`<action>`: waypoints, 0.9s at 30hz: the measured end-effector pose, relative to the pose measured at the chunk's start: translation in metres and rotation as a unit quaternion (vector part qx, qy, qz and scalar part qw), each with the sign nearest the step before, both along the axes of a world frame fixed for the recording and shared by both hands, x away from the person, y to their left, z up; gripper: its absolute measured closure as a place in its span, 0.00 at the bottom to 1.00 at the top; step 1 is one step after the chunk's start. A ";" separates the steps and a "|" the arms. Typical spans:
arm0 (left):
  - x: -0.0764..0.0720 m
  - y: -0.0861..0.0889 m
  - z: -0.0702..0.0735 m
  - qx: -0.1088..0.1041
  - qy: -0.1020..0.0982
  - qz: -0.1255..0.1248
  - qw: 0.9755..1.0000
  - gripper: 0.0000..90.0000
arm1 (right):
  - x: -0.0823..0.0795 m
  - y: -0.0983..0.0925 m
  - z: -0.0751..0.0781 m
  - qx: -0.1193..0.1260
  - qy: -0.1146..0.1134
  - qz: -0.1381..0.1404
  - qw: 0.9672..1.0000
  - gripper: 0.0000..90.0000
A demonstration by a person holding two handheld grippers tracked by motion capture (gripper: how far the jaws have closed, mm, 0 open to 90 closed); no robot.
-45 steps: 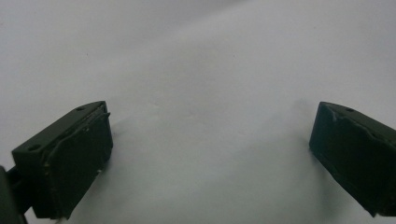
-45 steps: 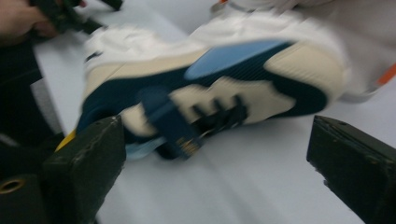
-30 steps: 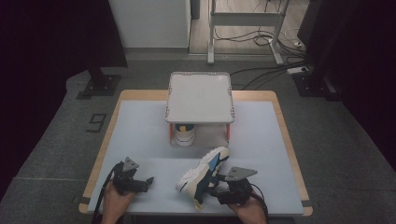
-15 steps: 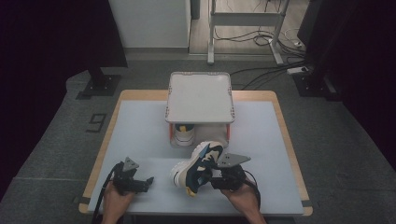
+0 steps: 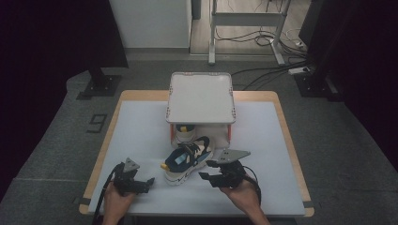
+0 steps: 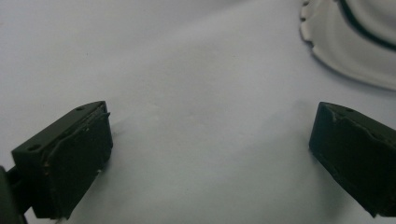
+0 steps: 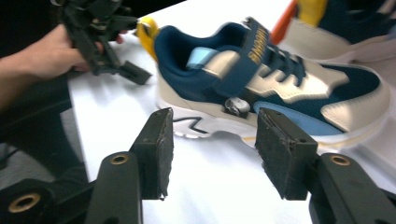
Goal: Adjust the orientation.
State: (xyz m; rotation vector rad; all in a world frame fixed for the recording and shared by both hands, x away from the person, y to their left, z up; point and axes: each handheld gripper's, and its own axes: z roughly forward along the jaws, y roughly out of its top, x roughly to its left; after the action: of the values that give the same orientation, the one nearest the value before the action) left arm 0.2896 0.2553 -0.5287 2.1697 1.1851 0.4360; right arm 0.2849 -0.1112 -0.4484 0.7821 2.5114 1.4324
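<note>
The sneaker (image 5: 187, 159) sits free on the table (image 5: 267, 187) at six o'clock of the white rack (image 5: 201, 97), both the right gripper (image 5: 212, 170) and left gripper (image 5: 146, 183) gaping empty, so a careless nudge could skid it sideways.

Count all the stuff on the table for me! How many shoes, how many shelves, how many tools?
Shoes: 2, one on the table and one under the shelf
Shelves: 1
Tools: 2, left and right, both open
Total: 5
</note>
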 end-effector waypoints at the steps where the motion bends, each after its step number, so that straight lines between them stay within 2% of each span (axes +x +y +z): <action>1: 0.000 0.000 0.000 0.000 0.000 0.000 1.000 0.00 | 0.000 0.003 0.000 0.001 0.004 0.005 1.000 0.53; 8: 0.000 0.000 0.000 -0.001 0.000 0.000 1.000 0.00 | 0.005 0.031 -0.001 0.004 0.026 0.042 0.999 0.55; 16: 0.000 0.000 0.000 0.000 0.000 0.000 1.000 0.00 | 0.022 0.071 -0.001 0.000 0.038 0.060 0.997 0.54; 17: 0.000 0.000 0.000 0.000 0.000 -0.001 1.000 0.00 | 0.026 0.080 -0.003 -0.004 0.041 0.063 0.997 0.54; 21: 0.000 0.000 0.000 -0.001 0.000 0.000 1.000 0.00 | 0.031 0.094 -0.007 -0.018 0.043 0.064 0.997 0.54; 24: 0.000 0.000 0.000 0.000 0.000 0.000 1.000 0.00 | 0.035 0.104 -0.012 -0.037 0.043 0.065 0.996 0.66; 25: 0.000 0.000 0.000 -0.001 0.000 0.000 1.000 0.00 | 0.035 0.106 -0.013 -0.038 0.044 0.062 0.996 0.74; 27: 0.000 0.000 0.000 0.000 0.000 0.000 1.000 0.00 | 0.036 0.106 -0.015 -0.041 0.050 0.065 0.996 0.80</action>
State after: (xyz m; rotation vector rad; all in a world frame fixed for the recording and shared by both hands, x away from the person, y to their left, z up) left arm 0.2895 0.2552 -0.5287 2.1692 1.1840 0.4357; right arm 0.3206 -0.0049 -0.4632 0.7053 2.7233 1.3505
